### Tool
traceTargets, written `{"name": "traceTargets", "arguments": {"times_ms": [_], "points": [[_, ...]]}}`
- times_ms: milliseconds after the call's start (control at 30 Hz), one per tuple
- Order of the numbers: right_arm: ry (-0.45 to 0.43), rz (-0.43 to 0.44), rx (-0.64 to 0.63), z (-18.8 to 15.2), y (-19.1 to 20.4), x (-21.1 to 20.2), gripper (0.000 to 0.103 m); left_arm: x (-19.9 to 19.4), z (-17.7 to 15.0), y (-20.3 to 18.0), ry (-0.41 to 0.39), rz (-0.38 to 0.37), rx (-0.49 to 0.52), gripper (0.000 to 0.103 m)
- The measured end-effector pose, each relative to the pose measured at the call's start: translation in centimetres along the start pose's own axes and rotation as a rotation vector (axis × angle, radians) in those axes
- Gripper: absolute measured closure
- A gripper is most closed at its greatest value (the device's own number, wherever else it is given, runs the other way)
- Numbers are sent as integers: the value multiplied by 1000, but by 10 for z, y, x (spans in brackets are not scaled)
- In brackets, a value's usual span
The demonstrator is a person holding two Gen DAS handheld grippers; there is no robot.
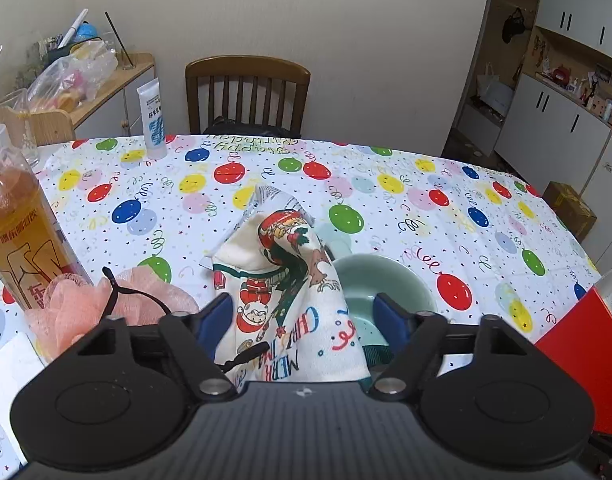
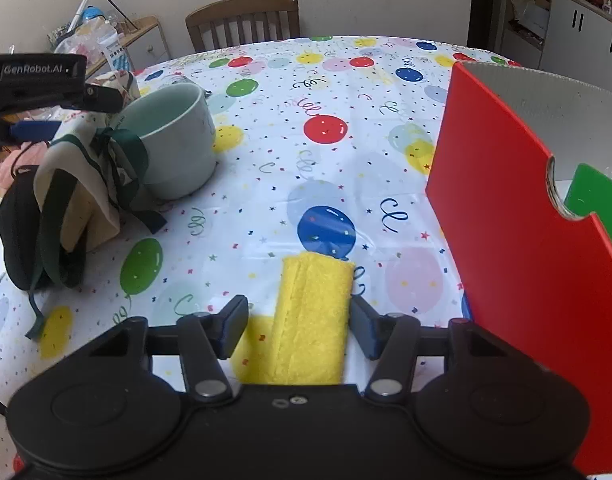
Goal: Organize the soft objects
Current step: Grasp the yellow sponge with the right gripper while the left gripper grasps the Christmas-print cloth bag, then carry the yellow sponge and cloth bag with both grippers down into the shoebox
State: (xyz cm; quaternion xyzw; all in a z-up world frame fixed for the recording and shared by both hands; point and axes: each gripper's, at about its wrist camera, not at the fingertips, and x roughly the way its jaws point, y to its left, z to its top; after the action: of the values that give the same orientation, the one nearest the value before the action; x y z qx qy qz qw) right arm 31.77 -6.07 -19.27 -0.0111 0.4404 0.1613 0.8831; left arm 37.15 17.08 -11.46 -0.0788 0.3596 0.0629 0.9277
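Note:
A Christmas-print cloth [image 1: 290, 280] stands bunched up on the balloon tablecloth [image 1: 406, 208], leaning against a pale green bowl [image 1: 386, 284]. My left gripper [image 1: 304, 318] is open around its lower part; the left pad is at the cloth's edge and a gap shows at the right pad. In the right wrist view, the cloth [image 2: 78, 184] trails dark green ribbons next to the bowl [image 2: 174, 140]. A folded yellow cloth [image 2: 312, 320] lies flat between the fingers of my right gripper [image 2: 299, 330], which is open, the right pad at its edge. A pink mesh pouf [image 1: 78, 308] sits left.
A red-walled box [image 2: 526, 260] with a green panel stands close on the right. An amber bottle [image 1: 22, 232] and a white tube [image 1: 154, 120] stand at the left. A wooden chair [image 1: 248, 92] is behind the table. A black soft item [image 2: 14, 240] lies by the cloth.

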Motion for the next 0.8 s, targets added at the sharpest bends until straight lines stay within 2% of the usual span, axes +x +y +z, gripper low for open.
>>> {"name": "traceTargets", "arguments": {"times_ms": [200, 500, 567, 800], "points": [[-1, -29, -12, -1, 0, -1, 61, 3, 1, 0, 20, -4, -11, 52], [0, -46, -45, -3, 4, -2, 64, 0, 2, 3, 32, -31, -52, 74], [-2, -46, -46, -4, 3, -3, 65, -2, 1, 3, 30, -32, -49, 83], [-9, -19, 9, -9, -6, -13, 65, -10, -1, 9, 22, -57, -56, 93]]}}
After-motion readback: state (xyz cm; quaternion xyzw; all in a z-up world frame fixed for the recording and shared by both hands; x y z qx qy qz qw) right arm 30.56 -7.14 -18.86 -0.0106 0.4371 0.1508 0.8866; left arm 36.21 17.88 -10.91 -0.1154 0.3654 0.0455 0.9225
